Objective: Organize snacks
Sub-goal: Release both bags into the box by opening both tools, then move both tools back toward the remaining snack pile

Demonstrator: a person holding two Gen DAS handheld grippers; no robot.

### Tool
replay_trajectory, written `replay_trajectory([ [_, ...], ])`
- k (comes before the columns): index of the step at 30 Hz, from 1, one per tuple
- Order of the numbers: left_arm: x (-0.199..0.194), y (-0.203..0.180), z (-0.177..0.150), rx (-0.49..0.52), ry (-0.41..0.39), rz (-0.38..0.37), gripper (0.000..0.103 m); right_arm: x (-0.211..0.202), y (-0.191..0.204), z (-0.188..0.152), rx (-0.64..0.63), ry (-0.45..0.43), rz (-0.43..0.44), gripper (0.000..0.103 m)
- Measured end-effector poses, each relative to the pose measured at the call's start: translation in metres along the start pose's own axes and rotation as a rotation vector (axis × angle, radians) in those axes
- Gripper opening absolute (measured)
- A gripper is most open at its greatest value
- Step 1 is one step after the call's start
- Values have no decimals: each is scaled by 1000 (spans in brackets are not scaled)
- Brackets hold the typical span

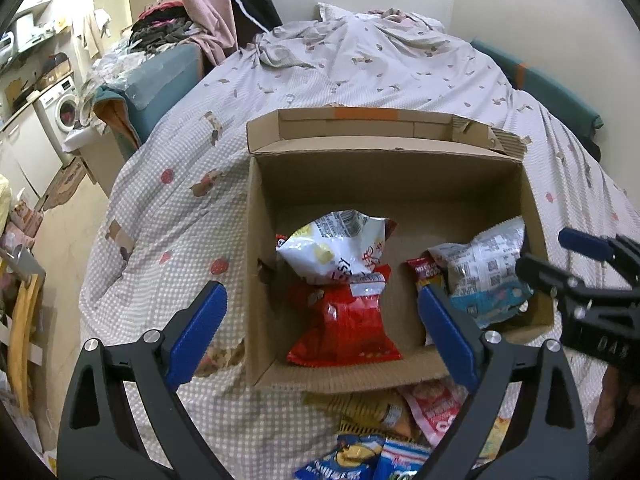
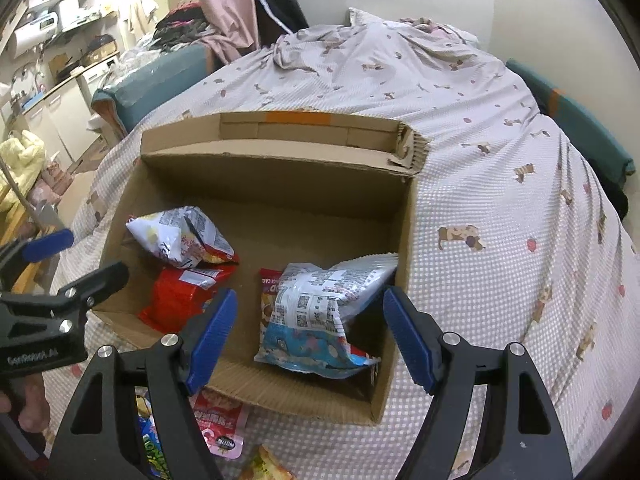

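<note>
An open cardboard box [image 1: 256,240] [image 2: 280,184] stands on the bed. Its left half holds a white snack bag [image 1: 332,248] [image 2: 180,236] lying on a red bag [image 1: 348,320] [image 2: 180,296]. In the right half, a blue-and-white bag [image 1: 480,280] [image 2: 316,320] leans over a small red packet [image 1: 424,270] [image 2: 270,280]. My left gripper [image 1: 322,296] [image 2: 84,258] hangs open above the red bag, holding nothing. Over the blue-and-white bag my right gripper [image 2: 311,299] [image 1: 546,250] is open too, its pads apart from the bag.
Several loose snack packets [image 1: 380,412] [image 2: 220,428] lie on the dotted bed cover [image 1: 180,220] in front of the box. A teal cushion [image 1: 168,76] and a washing machine [image 1: 64,108] are beyond the bed's left edge. A person's hand [image 2: 32,412] shows at lower left.
</note>
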State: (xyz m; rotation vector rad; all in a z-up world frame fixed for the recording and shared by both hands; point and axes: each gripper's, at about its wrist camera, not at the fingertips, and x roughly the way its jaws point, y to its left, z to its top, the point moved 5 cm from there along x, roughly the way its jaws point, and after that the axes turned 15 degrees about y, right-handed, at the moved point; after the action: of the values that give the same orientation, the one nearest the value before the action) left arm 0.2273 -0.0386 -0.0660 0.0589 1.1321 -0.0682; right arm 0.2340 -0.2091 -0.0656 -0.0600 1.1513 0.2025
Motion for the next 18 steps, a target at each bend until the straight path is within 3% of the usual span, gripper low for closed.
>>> replay_trajectory([
  [6, -20, 6, -17, 4, -33, 37, 95, -20, -1, -10, 13, -22, 10, 78],
  [10, -32, 11, -30, -15, -39, 23, 95, -23, -1, -23, 20, -8, 18, 78],
  [18, -37, 20, -64, -37, 7, 28, 95, -27, 8, -64, 32, 51, 69, 78],
])
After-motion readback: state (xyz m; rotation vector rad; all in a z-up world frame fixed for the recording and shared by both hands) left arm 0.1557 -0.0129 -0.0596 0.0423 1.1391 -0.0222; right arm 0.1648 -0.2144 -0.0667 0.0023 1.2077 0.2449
